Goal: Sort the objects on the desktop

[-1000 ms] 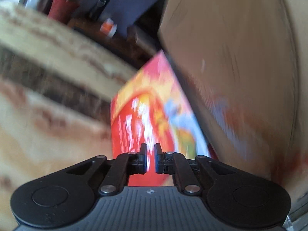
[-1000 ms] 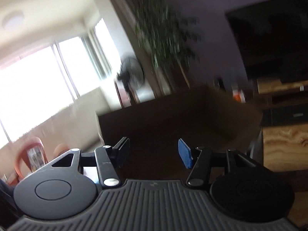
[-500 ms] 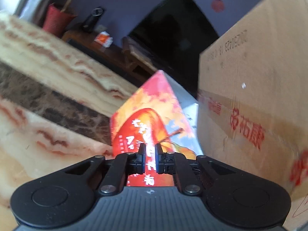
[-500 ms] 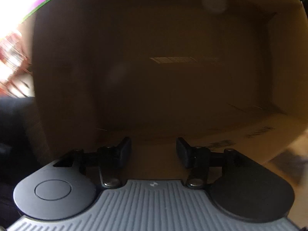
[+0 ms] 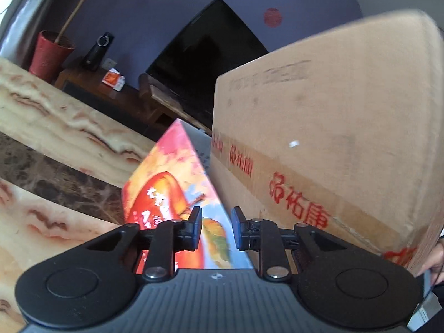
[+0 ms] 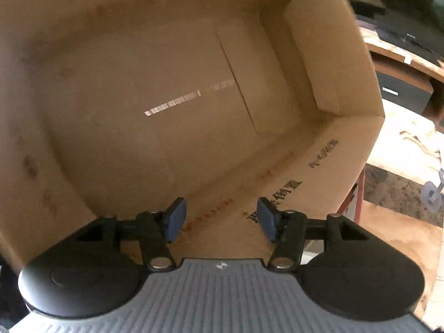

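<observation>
Up close in the left wrist view, a red-and-orange printed box (image 5: 172, 194) stands tilted, one corner pointing up, its glossy face showing a red fruit and white characters. It sits just left of the cardboard carton (image 5: 333, 138) — their sides look to be touching, though I cannot tell for sure. The left gripper (image 5: 216, 226) has its fingers parted by a narrow gap, with the printed box's lower edge behind that gap; whether the pads touch it I cannot tell. Red characters run along the carton's taped outer wall. Beyond the carton lie a marble-patterned table (image 5: 55, 127), then a dark television (image 5: 205, 55) and a red plant pot (image 5: 47, 52).

Only the right wrist view looks into the carton (image 6: 166, 97) — bare brown floor, flaps up. The right gripper (image 6: 220, 219) hangs over its near wall, fingers spread wide, holding nothing.
</observation>
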The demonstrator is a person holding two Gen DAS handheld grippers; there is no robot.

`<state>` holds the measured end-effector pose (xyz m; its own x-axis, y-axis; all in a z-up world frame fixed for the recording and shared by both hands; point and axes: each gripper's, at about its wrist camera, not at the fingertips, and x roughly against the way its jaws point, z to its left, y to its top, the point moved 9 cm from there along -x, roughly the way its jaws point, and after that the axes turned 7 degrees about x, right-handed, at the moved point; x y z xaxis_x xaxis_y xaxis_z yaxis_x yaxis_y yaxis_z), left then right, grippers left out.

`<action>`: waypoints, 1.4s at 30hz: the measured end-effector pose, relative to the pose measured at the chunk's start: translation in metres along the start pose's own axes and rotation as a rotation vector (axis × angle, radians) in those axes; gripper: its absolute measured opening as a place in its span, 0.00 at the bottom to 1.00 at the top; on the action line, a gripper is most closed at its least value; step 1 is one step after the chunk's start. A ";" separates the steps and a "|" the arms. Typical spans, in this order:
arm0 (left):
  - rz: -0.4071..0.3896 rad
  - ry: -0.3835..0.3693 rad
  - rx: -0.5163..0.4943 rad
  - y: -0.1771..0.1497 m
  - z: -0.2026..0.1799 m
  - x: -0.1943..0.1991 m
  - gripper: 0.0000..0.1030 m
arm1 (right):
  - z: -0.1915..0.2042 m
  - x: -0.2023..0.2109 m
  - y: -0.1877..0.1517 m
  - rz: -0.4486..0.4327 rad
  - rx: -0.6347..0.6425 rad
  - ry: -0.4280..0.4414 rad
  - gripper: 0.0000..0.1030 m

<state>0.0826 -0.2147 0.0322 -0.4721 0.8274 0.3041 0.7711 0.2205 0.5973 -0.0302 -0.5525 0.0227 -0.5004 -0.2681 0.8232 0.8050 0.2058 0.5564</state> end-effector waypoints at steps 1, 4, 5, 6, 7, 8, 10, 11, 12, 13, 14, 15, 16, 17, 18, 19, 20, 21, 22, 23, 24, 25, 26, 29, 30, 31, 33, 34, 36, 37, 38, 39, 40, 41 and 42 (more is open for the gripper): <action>0.006 -0.004 -0.001 -0.002 -0.002 0.000 0.22 | 0.000 -0.005 -0.004 0.019 0.020 -0.015 0.57; 0.029 -0.011 -0.026 -0.011 -0.009 -0.001 0.22 | -0.005 -0.018 -0.020 0.074 0.117 -0.108 0.58; 0.037 -0.013 -0.035 -0.013 -0.011 -0.002 0.22 | -0.011 -0.023 -0.021 0.083 0.130 -0.140 0.58; 0.043 -0.017 -0.042 -0.015 -0.014 -0.003 0.22 | -0.017 -0.024 -0.022 0.082 0.130 -0.180 0.58; 0.048 -0.020 -0.044 -0.017 -0.016 -0.004 0.24 | -0.024 -0.025 -0.022 0.081 0.131 -0.221 0.58; 0.053 -0.020 -0.043 -0.019 -0.017 -0.005 0.26 | -0.032 -0.025 -0.023 0.074 0.123 -0.256 0.58; 0.064 -0.016 -0.035 -0.022 -0.018 -0.008 0.28 | -0.038 -0.021 -0.013 0.036 0.035 -0.252 0.58; 0.069 -0.015 -0.032 -0.024 -0.019 -0.010 0.28 | -0.042 -0.022 -0.013 0.018 -0.004 -0.214 0.58; 0.075 -0.019 -0.034 -0.026 -0.020 -0.011 0.28 | -0.040 -0.021 -0.013 0.001 -0.015 -0.175 0.58; 0.081 -0.024 -0.039 -0.027 -0.022 -0.011 0.28 | -0.038 -0.020 -0.013 -0.015 -0.025 -0.136 0.58; 0.086 -0.029 -0.045 -0.029 -0.024 -0.012 0.28 | -0.034 -0.019 -0.013 -0.023 -0.023 -0.105 0.58; 0.090 -0.034 -0.050 -0.029 -0.026 -0.013 0.28 | -0.027 -0.016 -0.015 -0.016 -0.002 -0.091 0.58; 0.092 -0.035 -0.049 -0.029 -0.028 -0.013 0.27 | -0.020 -0.013 -0.017 -0.009 0.020 -0.076 0.61; 0.094 -0.039 -0.047 -0.029 -0.029 -0.013 0.27 | -0.016 -0.014 -0.018 -0.006 0.027 -0.050 0.61; 0.097 -0.046 -0.043 -0.028 -0.031 -0.013 0.27 | -0.014 -0.021 -0.017 -0.011 0.012 -0.005 0.61; 0.101 -0.051 -0.043 -0.026 -0.032 -0.012 0.27 | -0.013 -0.028 -0.016 -0.015 -0.004 0.040 0.61; 0.103 -0.052 -0.054 -0.025 -0.034 -0.012 0.27 | -0.011 -0.031 -0.016 -0.020 -0.016 0.076 0.61; 0.102 -0.052 -0.070 -0.023 -0.037 -0.012 0.27 | -0.008 -0.028 -0.017 -0.027 -0.029 0.092 0.61; 0.100 -0.054 -0.083 -0.021 -0.039 -0.011 0.27 | -0.009 -0.027 -0.016 -0.037 -0.049 0.099 0.61; 0.093 -0.059 -0.085 -0.019 -0.041 -0.009 0.27 | -0.010 -0.024 -0.015 -0.050 -0.078 0.109 0.61; 0.086 -0.066 -0.083 -0.016 -0.043 -0.008 0.27 | -0.013 -0.017 -0.015 -0.071 -0.128 0.123 0.61; 0.077 -0.076 -0.075 -0.011 -0.044 -0.006 0.27 | -0.016 -0.006 -0.016 -0.098 -0.182 0.136 0.61; 0.068 -0.082 -0.072 -0.007 -0.046 -0.005 0.27 | -0.019 0.005 -0.016 -0.128 -0.234 0.152 0.61; 0.050 -0.084 -0.084 0.003 -0.051 -0.003 0.27 | -0.025 0.023 -0.010 -0.243 -0.340 0.257 0.61; 0.053 -0.086 -0.089 0.005 -0.053 -0.003 0.27 | -0.025 0.025 -0.005 -0.287 -0.359 0.306 0.61; 0.056 -0.084 -0.097 0.006 -0.054 -0.003 0.27 | -0.024 0.028 -0.001 -0.318 -0.365 0.348 0.61; 0.056 -0.073 -0.120 0.008 -0.056 -0.003 0.27 | -0.008 0.030 0.007 -0.315 -0.279 0.400 0.61; 0.053 -0.069 -0.128 0.010 -0.057 -0.003 0.26 | 0.002 0.029 0.010 -0.307 -0.223 0.425 0.61; 0.044 -0.067 -0.129 0.013 -0.059 -0.001 0.26 | 0.024 0.023 0.013 -0.262 -0.127 0.472 0.61; 0.039 -0.069 -0.127 0.015 -0.060 0.000 0.23 | 0.031 0.018 0.014 -0.239 -0.097 0.477 0.62; 0.034 -0.073 -0.124 0.018 -0.062 0.001 0.21 | 0.032 0.010 0.015 -0.225 -0.089 0.448 0.64; 0.029 -0.078 -0.120 0.020 -0.063 0.001 0.21 | 0.031 0.004 0.017 -0.214 -0.095 0.413 0.65; 0.028 -0.081 -0.125 0.022 -0.065 0.001 0.21 | 0.024 0.000 0.019 -0.212 -0.129 0.377 0.65; 0.037 -0.078 -0.149 0.022 -0.068 -0.001 0.21 | 0.015 -0.002 0.022 -0.224 -0.174 0.355 0.65; 0.045 -0.076 -0.174 0.022 -0.070 -0.003 0.21 | 0.006 -0.003 0.025 -0.244 -0.224 0.343 0.65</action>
<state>0.0715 -0.2489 0.0967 -0.4001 0.8724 0.2809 0.7024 0.0949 0.7055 -0.0105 -0.5412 0.0348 -0.5796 -0.5865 0.5657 0.7450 -0.1000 0.6596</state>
